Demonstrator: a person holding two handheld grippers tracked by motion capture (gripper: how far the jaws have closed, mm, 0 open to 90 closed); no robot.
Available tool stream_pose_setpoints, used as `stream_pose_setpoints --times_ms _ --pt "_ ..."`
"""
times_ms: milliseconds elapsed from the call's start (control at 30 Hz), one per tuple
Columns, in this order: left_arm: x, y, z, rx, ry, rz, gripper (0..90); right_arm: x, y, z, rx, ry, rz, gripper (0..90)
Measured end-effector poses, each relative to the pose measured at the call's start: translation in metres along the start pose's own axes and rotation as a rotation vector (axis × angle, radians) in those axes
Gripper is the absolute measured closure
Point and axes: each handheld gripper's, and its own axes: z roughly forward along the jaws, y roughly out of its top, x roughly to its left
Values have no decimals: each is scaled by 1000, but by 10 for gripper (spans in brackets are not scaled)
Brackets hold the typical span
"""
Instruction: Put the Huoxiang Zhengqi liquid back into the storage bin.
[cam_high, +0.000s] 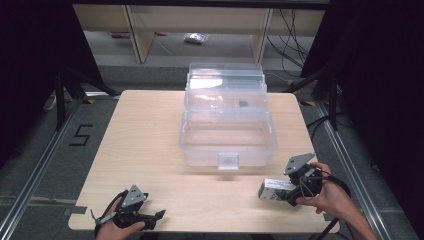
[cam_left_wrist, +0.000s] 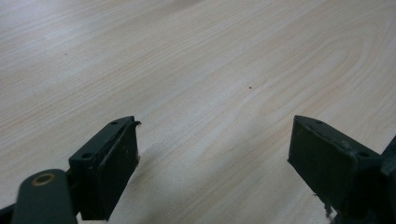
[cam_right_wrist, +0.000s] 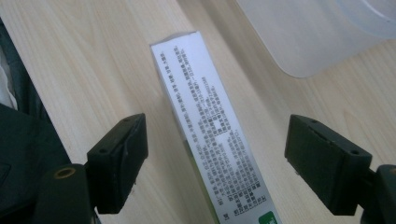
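Black jaws of the right gripper (cam_right_wrist: 215, 163) stand wide on either side of a long white cardboard box printed with small black text (cam_right_wrist: 210, 135), pads not touching it, so no grip yet; box lies flat on the light wood-grain table (cam_right_wrist: 93, 60), lengthwise between the jaws, which suits a pinch across its narrow sides. High view puts the same box (cam_high: 272, 189) near the table's front right edge, just ahead of the right gripper (cam_high: 285, 192), person's right hand (cam_high: 327, 195) behind it. Clear plastic storage bin with hinged lid thrown back (cam_high: 227, 135) sits mid-table, open top facing up, well apart from the box, likely where the box is meant to go. Corner of that bin (cam_right_wrist: 317, 37) shows beyond the box in the right gripper view. Left gripper (cam_left_wrist: 212, 158) parked at front left, jaws spread over bare table (cam_left_wrist: 187, 70), nothing between them, left hand (cam_high: 117, 227) resting low, seems idle and out of the way
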Motion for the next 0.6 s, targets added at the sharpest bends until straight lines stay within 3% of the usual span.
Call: stream_pose_setpoints --times_ms 133,167,367,400,433,600 --pt "-1 0 -1 -2 -8 0 154 0 2 4 37 7 7 236" --pt "0 0 0 1 -1 0 154 -2 2 6 35 16 -20 237" --pt "-1 0 0 -4 -12 1 154 -5 0 13 79 16 -10 265" --pt "0 0 -1 -5 -9 -1 154 -6 -1 14 95 25 5 272" --pt "-1 1 -2 0 -13 0 153 -8 -2 15 93 22 -19 282" --pt "0 0 0 -3 0 -3 154 -9 -3 17 119 42 -19 346"
